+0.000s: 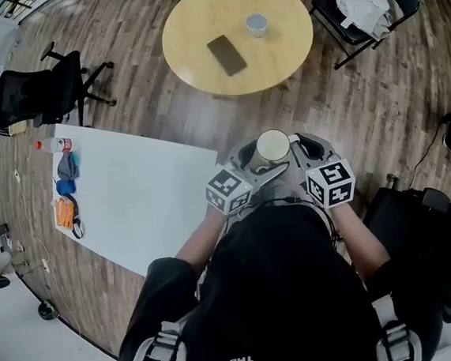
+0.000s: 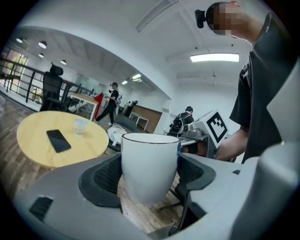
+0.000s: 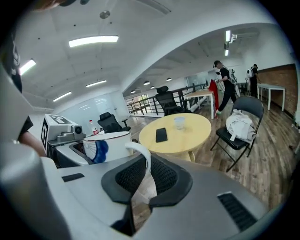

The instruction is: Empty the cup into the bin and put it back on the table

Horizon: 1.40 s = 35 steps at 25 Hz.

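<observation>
Plank floor [image 1: 146, 96] beneath smooth white cup [image 1: 273, 146]

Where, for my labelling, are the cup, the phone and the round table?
cup [image 2: 149, 166]: left gripper view, on its white side wall.
phone [image 1: 227, 55]: head view, middle of its dark screen.
round table [image 1: 284, 51]: head view, bare top right of the phone.

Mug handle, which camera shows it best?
The right gripper view: the mug handle curves up between the jaws. The left gripper view shows only the mug's white body, and the head view only its open top from above.
</observation>
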Tool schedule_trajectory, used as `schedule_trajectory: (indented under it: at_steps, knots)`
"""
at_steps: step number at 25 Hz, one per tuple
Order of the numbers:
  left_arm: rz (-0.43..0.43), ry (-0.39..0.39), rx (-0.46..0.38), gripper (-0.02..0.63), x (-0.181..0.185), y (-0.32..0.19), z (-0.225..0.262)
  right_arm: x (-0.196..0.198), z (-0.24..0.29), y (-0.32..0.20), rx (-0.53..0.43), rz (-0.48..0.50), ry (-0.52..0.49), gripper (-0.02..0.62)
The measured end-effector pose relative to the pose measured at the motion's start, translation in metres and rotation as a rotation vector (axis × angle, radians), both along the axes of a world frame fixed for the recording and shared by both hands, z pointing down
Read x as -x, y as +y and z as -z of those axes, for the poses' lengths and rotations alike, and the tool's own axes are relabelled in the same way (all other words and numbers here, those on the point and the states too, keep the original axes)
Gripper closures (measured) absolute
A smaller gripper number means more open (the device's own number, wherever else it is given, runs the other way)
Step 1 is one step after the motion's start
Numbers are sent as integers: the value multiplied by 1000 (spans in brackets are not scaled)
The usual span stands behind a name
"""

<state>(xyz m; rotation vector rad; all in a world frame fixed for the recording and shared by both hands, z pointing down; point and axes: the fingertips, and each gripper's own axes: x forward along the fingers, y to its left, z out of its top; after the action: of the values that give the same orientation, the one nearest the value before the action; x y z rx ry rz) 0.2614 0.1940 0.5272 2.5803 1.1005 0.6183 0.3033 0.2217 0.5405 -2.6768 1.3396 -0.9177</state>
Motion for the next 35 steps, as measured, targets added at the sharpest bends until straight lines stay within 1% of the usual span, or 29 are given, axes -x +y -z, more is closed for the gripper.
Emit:
schedule_trajectory:
  at_steps: [5, 9, 12, 16, 20, 35]
  knots:
    - [-81, -177, 37, 239, 7, 22, -50, 11, -53, 26, 79, -38, -173, 551]
    - [-107, -317, 74, 239, 13, 31, -88, 24, -98, 36, 109, -71, -351, 551]
    - [-121, -379, 72, 239, 19, 35, -111, 32, -123, 41, 128, -78, -432, 551]
    - [-125, -420, 67, 239, 23, 36, -130, 36, -141, 44, 156, -70, -476, 549]
    - [-121, -443, 75, 239, 21, 35, -137, 38, -151, 44, 150, -86, -521, 551]
    - [-135, -452, 65, 239, 14, 37, -143, 30, -155, 48, 167, -95, -509, 551]
